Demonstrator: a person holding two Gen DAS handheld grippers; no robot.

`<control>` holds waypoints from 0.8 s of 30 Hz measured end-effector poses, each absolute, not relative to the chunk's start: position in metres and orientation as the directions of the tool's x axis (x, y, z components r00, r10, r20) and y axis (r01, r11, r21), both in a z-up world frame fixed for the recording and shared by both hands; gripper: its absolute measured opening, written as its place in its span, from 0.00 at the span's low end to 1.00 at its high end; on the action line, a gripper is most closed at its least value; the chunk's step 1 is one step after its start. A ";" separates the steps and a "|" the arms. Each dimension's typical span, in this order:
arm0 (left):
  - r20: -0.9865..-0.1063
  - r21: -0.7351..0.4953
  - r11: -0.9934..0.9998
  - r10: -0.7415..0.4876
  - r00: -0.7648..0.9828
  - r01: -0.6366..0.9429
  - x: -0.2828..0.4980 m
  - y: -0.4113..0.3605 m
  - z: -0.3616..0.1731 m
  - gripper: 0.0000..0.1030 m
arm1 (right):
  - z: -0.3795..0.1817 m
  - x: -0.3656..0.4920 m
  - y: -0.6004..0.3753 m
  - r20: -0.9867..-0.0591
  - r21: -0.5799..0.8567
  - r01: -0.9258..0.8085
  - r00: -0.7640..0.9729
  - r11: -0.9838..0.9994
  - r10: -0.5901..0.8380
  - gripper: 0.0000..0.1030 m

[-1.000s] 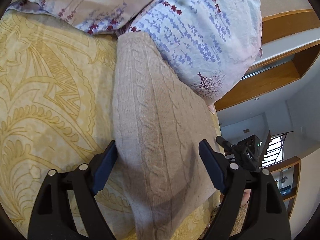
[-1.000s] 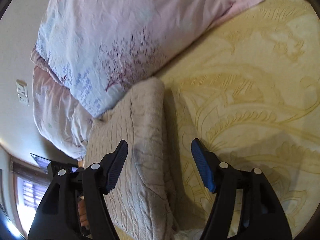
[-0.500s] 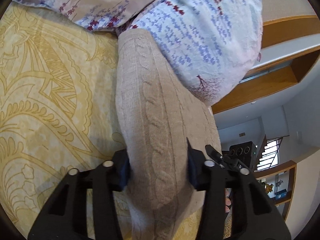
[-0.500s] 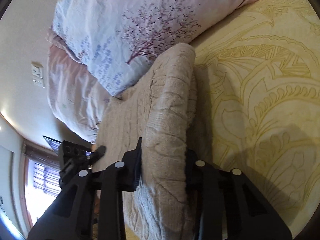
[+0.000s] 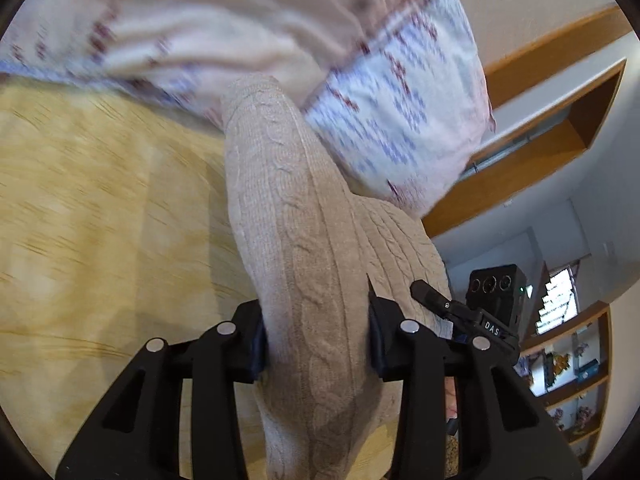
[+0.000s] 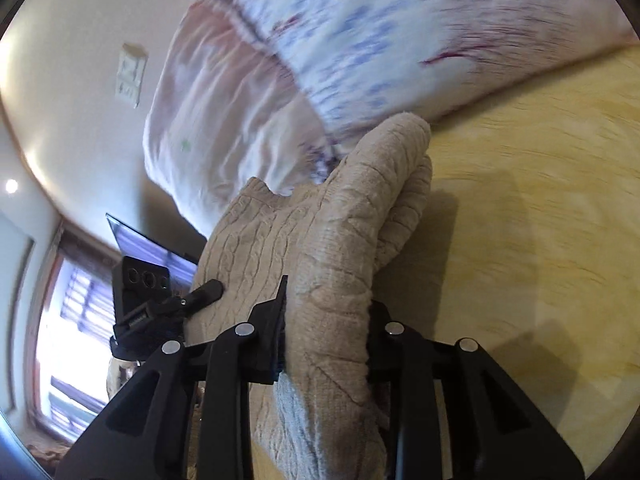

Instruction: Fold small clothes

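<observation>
A folded beige cable-knit sweater (image 5: 304,248) is lifted off the yellow patterned bedspread (image 5: 100,216). My left gripper (image 5: 316,340) is shut on one end of it. My right gripper (image 6: 326,340) is shut on the other end of the sweater (image 6: 344,240), where the folded layers bunch up between the jaws. Each gripper shows in the other's view: the right one (image 5: 476,312) beyond the sweater, the left one (image 6: 160,300) at the left.
Floral pillows (image 5: 392,96) lie just behind the sweater and also show in the right wrist view (image 6: 360,40). The bedspread (image 6: 540,220) stretches out to the side. A wooden shelf (image 5: 560,136) and wall lie beyond the bed.
Both grippers closed on the sweater's ends, then lifted it off the bed. The views now swing upward and blur with the motion.
</observation>
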State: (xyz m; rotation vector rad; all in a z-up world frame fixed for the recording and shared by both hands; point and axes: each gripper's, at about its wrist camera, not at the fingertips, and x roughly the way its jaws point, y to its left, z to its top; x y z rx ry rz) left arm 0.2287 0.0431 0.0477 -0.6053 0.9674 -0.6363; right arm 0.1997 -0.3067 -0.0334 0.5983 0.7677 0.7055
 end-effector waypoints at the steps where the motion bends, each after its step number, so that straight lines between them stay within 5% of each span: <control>1: -0.546 -0.715 0.669 -0.716 0.435 0.204 0.230 0.056 0.049 0.38 | -0.032 0.201 -0.296 -0.401 0.683 -0.363 0.539 0.634 0.741 0.27; 6: -0.615 -0.710 0.703 -0.652 0.444 0.048 0.250 0.097 0.016 0.42 | -0.067 0.223 -0.268 -0.526 0.656 -0.237 0.536 0.716 0.660 0.27; 16: -0.594 -0.729 0.682 -0.670 0.445 0.055 0.243 0.107 0.006 0.55 | -0.064 0.206 -0.299 -0.478 0.726 -0.186 0.557 0.662 0.680 0.33; 19: -0.611 -0.701 0.710 -0.648 0.455 0.070 0.243 0.097 0.006 0.55 | -0.063 0.203 -0.300 -0.480 0.702 -0.188 0.588 0.687 0.651 0.19; 24: -0.638 -0.659 0.750 -0.598 0.485 0.058 0.245 0.089 0.000 0.58 | -0.068 0.215 -0.292 -0.534 0.661 -0.129 0.611 0.739 0.584 0.18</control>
